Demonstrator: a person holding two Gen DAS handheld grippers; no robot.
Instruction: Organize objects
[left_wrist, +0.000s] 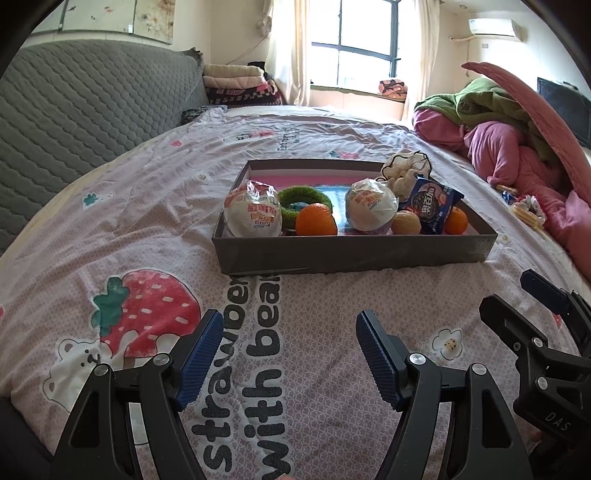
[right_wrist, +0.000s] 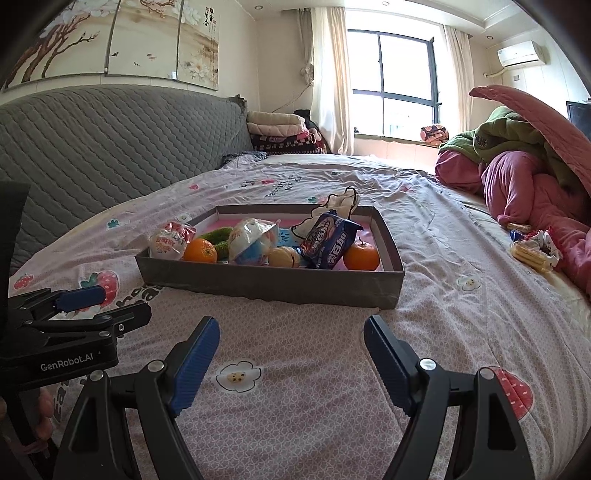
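Note:
A shallow grey box (left_wrist: 354, 254) (right_wrist: 266, 282) sits on the bed. It holds two wrapped white buns (left_wrist: 253, 214) (left_wrist: 371, 206), a green ring (left_wrist: 306, 195), two oranges (left_wrist: 316, 220) (right_wrist: 361, 256), a pale round fruit (left_wrist: 405, 222), a blue cookie packet (left_wrist: 430, 206) (right_wrist: 327, 242) and a white cloth (left_wrist: 404, 170). My left gripper (left_wrist: 290, 325) is open and empty, low over the sheet in front of the box. My right gripper (right_wrist: 291, 332) is open and empty beside it, to the right.
A yellow wafer pack and a wrapper (right_wrist: 533, 251) lie on the sheet right of the box. Pink and green bedding (right_wrist: 524, 177) is piled at the right. A grey quilted headboard (right_wrist: 110, 147) runs along the left. Folded blankets (right_wrist: 280, 133) lie at the far end.

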